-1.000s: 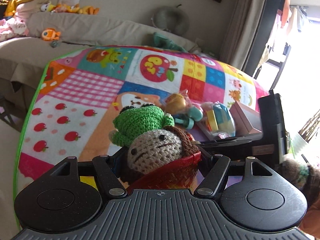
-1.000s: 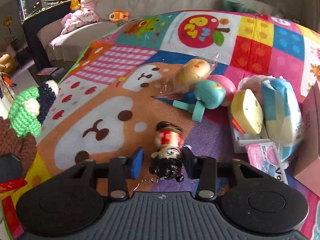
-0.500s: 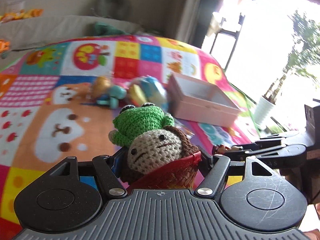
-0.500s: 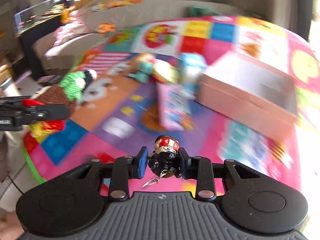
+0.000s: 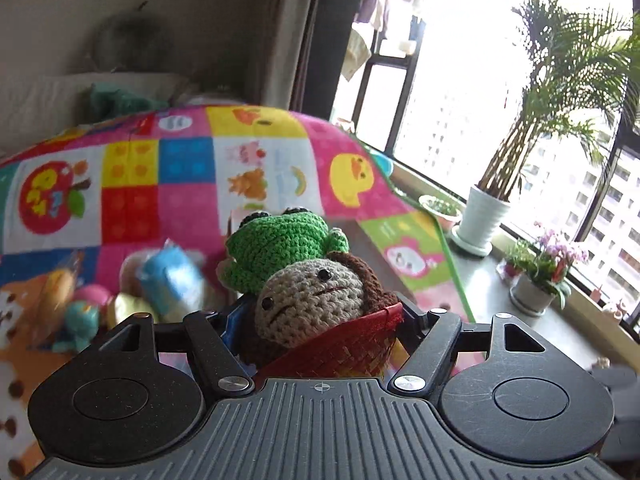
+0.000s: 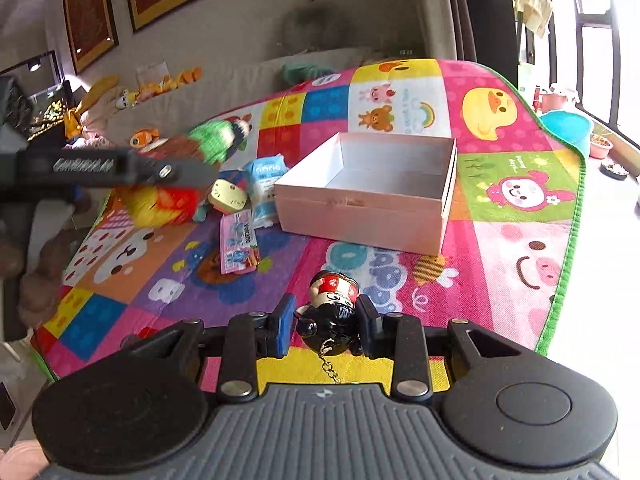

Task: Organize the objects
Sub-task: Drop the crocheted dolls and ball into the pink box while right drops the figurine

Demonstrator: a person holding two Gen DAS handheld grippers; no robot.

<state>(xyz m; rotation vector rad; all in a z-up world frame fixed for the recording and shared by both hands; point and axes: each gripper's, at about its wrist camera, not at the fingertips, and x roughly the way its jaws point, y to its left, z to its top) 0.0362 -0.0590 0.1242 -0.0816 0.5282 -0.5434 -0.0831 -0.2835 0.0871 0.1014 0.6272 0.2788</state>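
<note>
Bright play mat [image 6: 500, 240] holds the empty pink box [image 6: 372, 188] at 12 o'clock, so carry the little doll [image 6: 334, 312] clenched in the right gripper [image 6: 324, 320] fingers and the knitted toys [image 5: 304, 276] gripped in the left gripper [image 5: 320, 320] over it before letting go.

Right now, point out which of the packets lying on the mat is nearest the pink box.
The light blue packet, standing by the box's left front corner. The flat pink packet lies farther out on the purple patch of the mat.
</note>
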